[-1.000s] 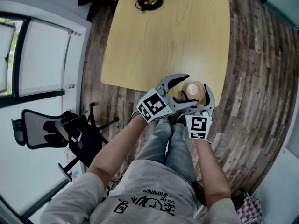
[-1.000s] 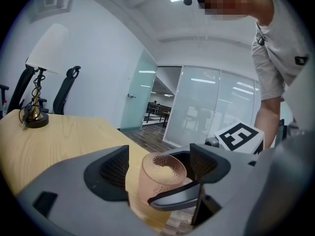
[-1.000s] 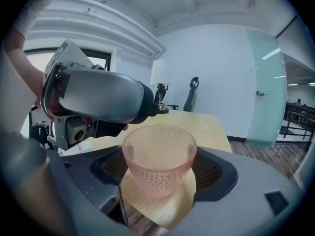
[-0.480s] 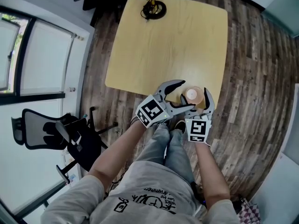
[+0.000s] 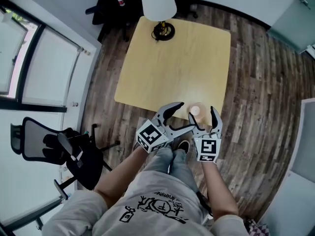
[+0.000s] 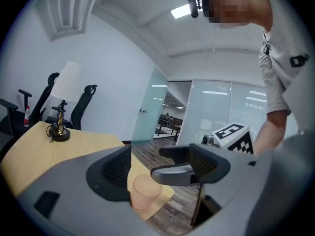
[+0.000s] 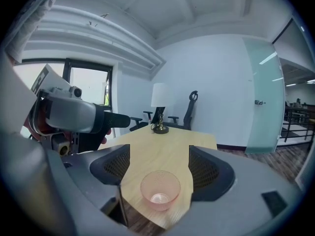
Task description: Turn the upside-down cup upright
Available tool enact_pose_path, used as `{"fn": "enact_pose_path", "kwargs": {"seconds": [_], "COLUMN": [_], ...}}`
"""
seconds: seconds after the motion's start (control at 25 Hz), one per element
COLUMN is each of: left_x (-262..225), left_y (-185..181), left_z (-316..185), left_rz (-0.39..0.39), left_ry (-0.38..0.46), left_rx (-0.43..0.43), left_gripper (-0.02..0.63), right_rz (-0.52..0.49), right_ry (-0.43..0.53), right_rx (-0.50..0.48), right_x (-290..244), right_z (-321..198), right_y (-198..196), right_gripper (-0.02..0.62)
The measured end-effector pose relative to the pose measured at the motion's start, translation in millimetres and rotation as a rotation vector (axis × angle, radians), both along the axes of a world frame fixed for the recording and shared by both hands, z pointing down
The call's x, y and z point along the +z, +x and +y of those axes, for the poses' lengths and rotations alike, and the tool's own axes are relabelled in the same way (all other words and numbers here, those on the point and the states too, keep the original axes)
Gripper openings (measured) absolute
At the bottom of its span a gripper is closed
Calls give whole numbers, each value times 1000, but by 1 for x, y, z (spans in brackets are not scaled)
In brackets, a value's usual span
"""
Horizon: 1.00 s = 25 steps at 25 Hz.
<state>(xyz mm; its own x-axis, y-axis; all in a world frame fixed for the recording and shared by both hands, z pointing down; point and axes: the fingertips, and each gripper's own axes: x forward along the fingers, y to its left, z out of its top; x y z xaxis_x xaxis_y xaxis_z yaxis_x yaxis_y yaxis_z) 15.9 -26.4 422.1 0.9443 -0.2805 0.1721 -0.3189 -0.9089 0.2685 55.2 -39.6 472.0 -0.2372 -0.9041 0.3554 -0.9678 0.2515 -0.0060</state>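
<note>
A translucent pink cup (image 5: 196, 110) stands mouth-up on the near right corner of the light wooden table (image 5: 172, 58). In the right gripper view I look down into the cup (image 7: 160, 188), rim wide and base bright. My right gripper (image 5: 202, 114) is open, its jaws standing either side of the cup with a gap on both sides (image 7: 160, 165). My left gripper (image 5: 186, 115) is open just left of it. In the left gripper view the cup (image 6: 145, 191) sits beyond the jaws (image 6: 160, 171), and a right gripper finger (image 6: 187, 171) crosses in front.
A lamp with a white shade (image 5: 160, 4) and dark round base stands at the table's far edge. A black office chair (image 5: 59, 149) is on the wood floor to the left, and more chairs (image 5: 113, 4) are behind the table. My legs are below the table's near edge.
The head camera has risen, so the table looks smaller. Both grippers have drawn back a little toward the near edge. The cup stays at the table's corner.
</note>
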Motion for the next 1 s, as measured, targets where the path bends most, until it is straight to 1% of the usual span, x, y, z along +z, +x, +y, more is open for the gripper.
{"fn": "enact_pose_path", "kwargs": {"seconds": [0.16, 0.2, 0.36, 0.4, 0.44, 0.48, 0.52, 0.6, 0.68, 0.84, 1.0], "left_x": [-29, -36, -63, -69, -75, -81, -87, -101, -115, -137, -154], "left_y": [-6, -9, -18, -20, -21, -23, -24, -25, -24, -22, -15], "left_z": [12, 15, 28, 30, 31, 32, 33, 34, 38, 45, 51], "left_rz": [22, 28, 39, 40, 45, 51, 55, 66, 79, 76, 66], "left_ry": [9, 11, 23, 28, 34, 42, 51, 69, 77, 73, 105], "left_rx": [-8, -11, -19, -22, -27, -34, -41, -53, -64, -88, -90], "left_gripper": [362, 338, 206, 168, 142, 117, 92, 50, 31, 17, 12], "right_rz": [-37, -49, -78, -76, -74, -75, -80, -99, -120, -159, -193], "right_ry": [12, 10, 8, 9, 12, 15, 18, 23, 27, 44, 78], "right_rx": [-13, -17, -29, -25, -19, -12, -6, 3, -1, -30, -66], "right_x": [-32, -39, -67, -74, -81, -87, -93, -106, -120, -153, -182], "right_z": [13, 18, 37, 42, 46, 49, 52, 57, 63, 71, 73], "right_y": [-1, -3, -7, -7, -6, -4, -3, -2, -3, -10, -17], "right_gripper": [366, 365, 359, 346, 306, 242, 207, 166, 116, 57, 43]}}
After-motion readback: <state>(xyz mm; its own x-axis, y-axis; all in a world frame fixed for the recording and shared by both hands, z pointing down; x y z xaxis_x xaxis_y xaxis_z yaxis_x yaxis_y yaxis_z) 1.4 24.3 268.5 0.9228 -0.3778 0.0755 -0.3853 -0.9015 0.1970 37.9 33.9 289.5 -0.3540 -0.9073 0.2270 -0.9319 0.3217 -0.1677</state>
